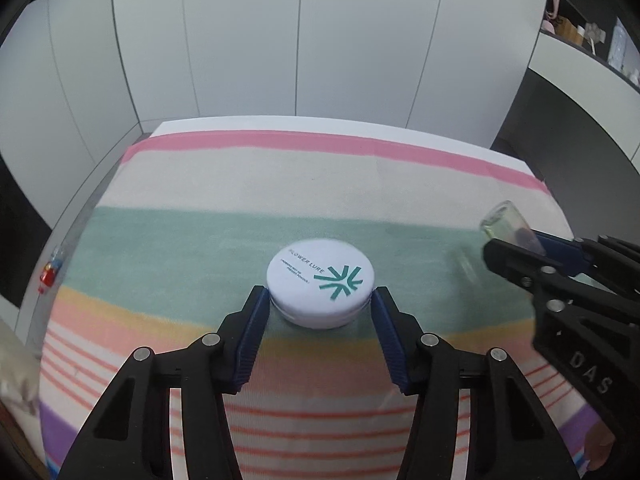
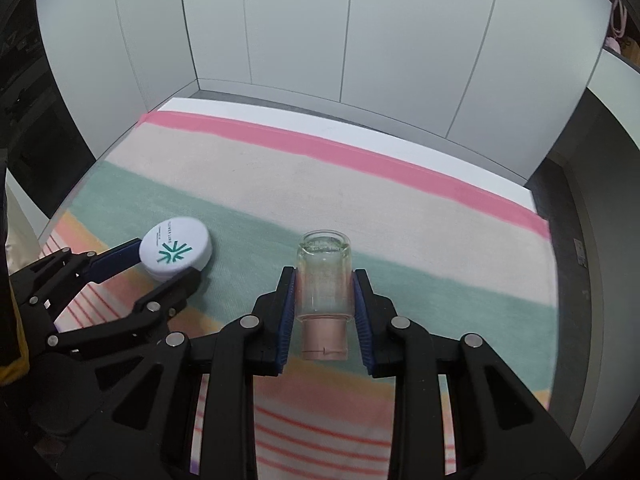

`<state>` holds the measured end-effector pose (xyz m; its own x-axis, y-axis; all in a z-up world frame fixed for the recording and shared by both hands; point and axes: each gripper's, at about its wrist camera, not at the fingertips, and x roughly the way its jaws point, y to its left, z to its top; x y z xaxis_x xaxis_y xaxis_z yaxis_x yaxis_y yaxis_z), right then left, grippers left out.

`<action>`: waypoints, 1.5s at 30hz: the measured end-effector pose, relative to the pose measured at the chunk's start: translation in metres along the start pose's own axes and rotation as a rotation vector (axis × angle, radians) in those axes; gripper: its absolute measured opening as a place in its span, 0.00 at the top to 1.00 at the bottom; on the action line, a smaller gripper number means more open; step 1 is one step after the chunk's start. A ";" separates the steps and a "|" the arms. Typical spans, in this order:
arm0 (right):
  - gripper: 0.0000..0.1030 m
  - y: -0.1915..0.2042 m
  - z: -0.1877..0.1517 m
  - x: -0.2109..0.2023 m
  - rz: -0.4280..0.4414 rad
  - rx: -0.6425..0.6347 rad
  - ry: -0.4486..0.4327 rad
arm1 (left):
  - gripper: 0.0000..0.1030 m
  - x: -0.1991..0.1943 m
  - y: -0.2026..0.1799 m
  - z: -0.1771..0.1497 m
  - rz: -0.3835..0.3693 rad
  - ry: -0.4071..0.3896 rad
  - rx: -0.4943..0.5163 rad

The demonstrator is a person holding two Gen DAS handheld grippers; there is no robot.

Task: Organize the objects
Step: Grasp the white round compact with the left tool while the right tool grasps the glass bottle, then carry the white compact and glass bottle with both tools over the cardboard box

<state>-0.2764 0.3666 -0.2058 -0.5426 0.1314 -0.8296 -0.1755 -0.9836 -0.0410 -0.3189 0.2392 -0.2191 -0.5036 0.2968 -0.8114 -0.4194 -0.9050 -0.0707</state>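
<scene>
A round white compact (image 1: 320,280) with a green star logo sits between the blue pads of my left gripper (image 1: 320,300), which is shut on its sides just above the striped cloth (image 1: 240,184). It also shows in the right wrist view (image 2: 176,250), held by the left gripper (image 2: 168,262). My right gripper (image 2: 325,280) is shut on a clear glass bottle (image 2: 325,276) with a pink cap (image 2: 324,340), bottom pointing forward. The bottle (image 1: 505,222) and right gripper (image 1: 516,244) show at the right of the left wrist view.
The striped cloth (image 2: 360,200) covers a table with white wall panels (image 2: 300,40) behind. A shelf with small items (image 1: 592,36) stands at the far right. A small red object (image 1: 50,276) lies at the cloth's left edge.
</scene>
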 end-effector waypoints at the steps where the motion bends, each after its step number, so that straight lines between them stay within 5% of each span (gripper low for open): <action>1: 0.72 -0.002 -0.001 -0.008 -0.002 0.007 -0.001 | 0.49 -0.006 -0.001 0.000 0.003 0.000 0.000; 3: 0.72 -0.007 -0.003 -0.024 -0.011 0.015 -0.003 | 0.50 -0.022 -0.006 -0.002 0.012 -0.007 0.003; 6: 0.72 -0.015 -0.008 -0.050 -0.011 0.027 0.001 | 0.84 -0.043 -0.014 -0.006 0.005 0.010 0.009; 10: 0.72 -0.019 -0.020 -0.085 -0.013 0.026 0.005 | 0.83 -0.067 -0.019 -0.016 -0.001 0.030 0.001; 12: 0.72 -0.018 -0.029 -0.098 -0.019 0.019 0.011 | 0.75 -0.072 -0.019 -0.024 0.001 0.053 -0.014; 16: 0.72 -0.020 -0.045 -0.098 -0.024 0.024 0.021 | 0.28 -0.077 -0.011 -0.040 0.027 0.025 -0.039; 21: 0.72 -0.031 -0.058 -0.066 -0.029 0.061 0.054 | 0.19 -0.055 -0.013 -0.039 0.026 0.029 -0.045; 29: 0.72 -0.045 -0.057 -0.009 -0.045 0.076 0.090 | 0.21 0.007 -0.027 -0.025 0.025 0.049 0.003; 33: 0.72 -0.048 -0.050 0.003 -0.041 0.083 0.095 | 0.43 0.015 -0.035 -0.017 0.044 0.006 0.050; 35: 0.72 -0.046 -0.047 0.003 -0.043 0.074 0.089 | 0.43 0.017 -0.038 -0.012 0.026 0.021 0.067; 45: 0.72 -0.038 -0.047 -0.052 -0.036 0.103 0.074 | 0.43 -0.043 -0.025 -0.019 -0.008 0.033 0.014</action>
<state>-0.2026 0.3914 -0.1872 -0.4732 0.1532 -0.8675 -0.2796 -0.9600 -0.0170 -0.2728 0.2432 -0.1932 -0.4747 0.2937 -0.8297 -0.4340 -0.8982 -0.0697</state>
